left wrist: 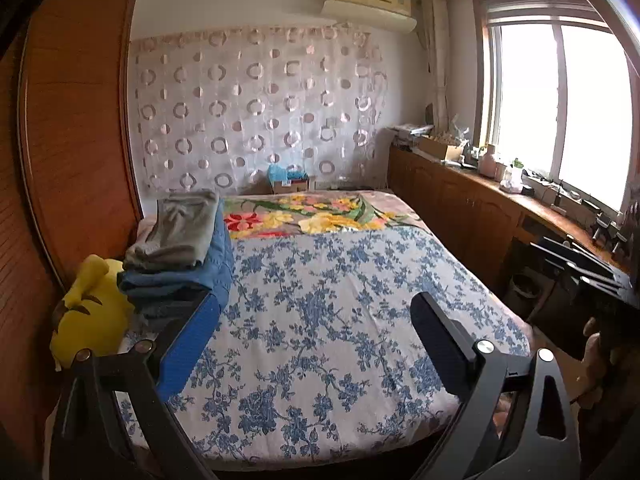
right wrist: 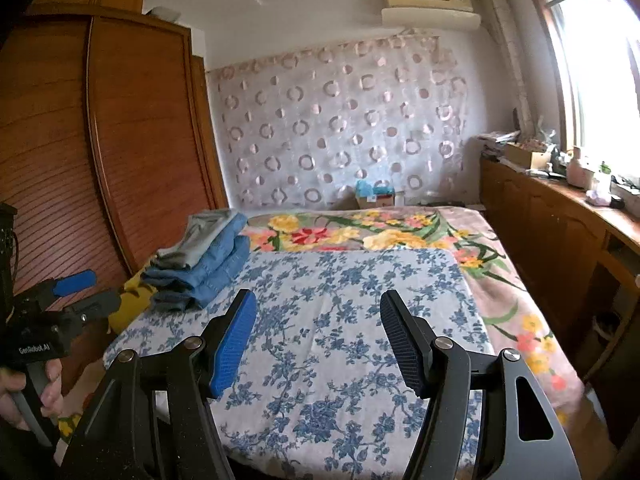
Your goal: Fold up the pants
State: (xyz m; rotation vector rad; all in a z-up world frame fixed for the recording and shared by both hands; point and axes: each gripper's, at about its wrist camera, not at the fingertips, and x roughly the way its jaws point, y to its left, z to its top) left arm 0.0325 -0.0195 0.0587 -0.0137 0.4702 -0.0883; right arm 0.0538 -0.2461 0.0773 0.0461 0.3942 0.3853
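Note:
A stack of folded pants lies at the left edge of the bed: a grey pair [left wrist: 176, 236] on top of blue denim pairs [left wrist: 180, 280]. The right wrist view shows the same grey pair [right wrist: 204, 236] and denim [right wrist: 208, 276]. My left gripper [left wrist: 318, 300] is open over the blue-flowered sheet [left wrist: 340, 320], just right of the stack, with nothing between its fingers. It also shows in the right wrist view as the left gripper [right wrist: 100, 290], held by a hand [right wrist: 24, 396]. My right gripper [right wrist: 319, 298] is open above the sheet [right wrist: 340, 360] and holds nothing.
A yellow plush toy [left wrist: 88, 312] sits beside the stack by the wooden wardrobe [left wrist: 76, 120]. A flowered blanket [left wrist: 320, 216] covers the far end of the bed. A cluttered wooden cabinet [left wrist: 472, 204] runs under the window at the right. A cardboard box [left wrist: 290, 182] stands behind the bed.

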